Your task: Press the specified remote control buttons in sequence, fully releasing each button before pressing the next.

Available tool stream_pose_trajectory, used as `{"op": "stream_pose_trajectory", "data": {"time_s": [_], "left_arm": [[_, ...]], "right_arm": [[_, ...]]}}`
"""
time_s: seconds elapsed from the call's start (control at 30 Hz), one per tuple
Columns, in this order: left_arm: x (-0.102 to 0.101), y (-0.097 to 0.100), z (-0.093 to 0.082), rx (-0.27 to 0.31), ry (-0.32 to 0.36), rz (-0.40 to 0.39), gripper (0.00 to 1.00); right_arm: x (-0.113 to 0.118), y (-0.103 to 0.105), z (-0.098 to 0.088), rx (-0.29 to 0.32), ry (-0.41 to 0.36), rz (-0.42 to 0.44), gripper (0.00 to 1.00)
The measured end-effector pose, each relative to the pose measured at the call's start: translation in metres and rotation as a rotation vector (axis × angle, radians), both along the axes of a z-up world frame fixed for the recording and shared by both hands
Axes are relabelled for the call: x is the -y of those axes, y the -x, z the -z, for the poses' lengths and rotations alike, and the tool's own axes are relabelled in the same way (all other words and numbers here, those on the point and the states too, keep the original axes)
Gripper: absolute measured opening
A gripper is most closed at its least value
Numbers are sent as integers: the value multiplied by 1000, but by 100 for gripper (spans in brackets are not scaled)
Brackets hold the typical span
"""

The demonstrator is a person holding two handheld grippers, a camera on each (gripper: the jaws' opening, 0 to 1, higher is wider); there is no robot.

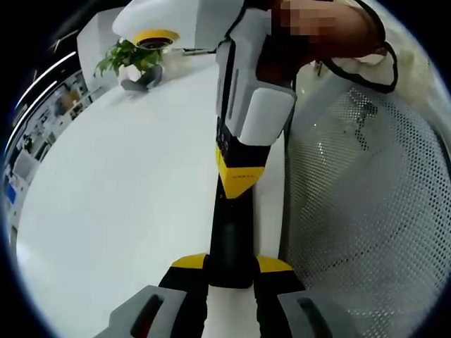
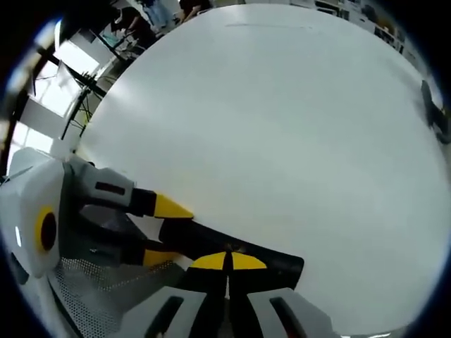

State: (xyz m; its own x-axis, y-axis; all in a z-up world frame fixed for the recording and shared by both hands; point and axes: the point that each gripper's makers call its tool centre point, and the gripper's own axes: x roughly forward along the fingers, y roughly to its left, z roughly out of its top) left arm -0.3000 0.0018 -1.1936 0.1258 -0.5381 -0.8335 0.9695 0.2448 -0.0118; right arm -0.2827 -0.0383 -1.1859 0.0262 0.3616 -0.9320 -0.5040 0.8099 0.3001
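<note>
A slim black remote control (image 1: 229, 236) lies lengthwise between my left gripper's (image 1: 231, 264) yellow-tipped jaws, which are shut on its near end above the white table (image 1: 127, 197). My right gripper (image 1: 239, 184), held by a person's hand, comes down from the top; its yellow tips are closed together and rest on the remote's far part. In the right gripper view the same remote (image 2: 282, 262) runs across under my right gripper (image 2: 229, 262), whose tips touch each other. The left gripper (image 2: 165, 232) clamps the remote's left end. The buttons are hidden.
A small potted plant (image 1: 130, 60) stands at the table's far corner beside a white device with a yellow ring (image 1: 155, 39). A white mesh chair (image 1: 366, 197) sits close against the table edge. A dark object (image 2: 433, 109) lies far right on the table (image 2: 282, 127).
</note>
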Motion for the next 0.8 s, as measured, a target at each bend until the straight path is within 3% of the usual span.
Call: {"op": "stream_pose_trajectory", "data": {"time_s": [0.27,0.5,0.8], "left_arm": [[0,0,0,0,-3,4,24],[0,0,0,-1,-4,4,24],[0,0,0,-1,-1,0,24]], "right_arm": [[0,0,2,-13,8,1,0],[0,4,1,33,12,3,0],[0,5,-1,49,9,3,0]]}}
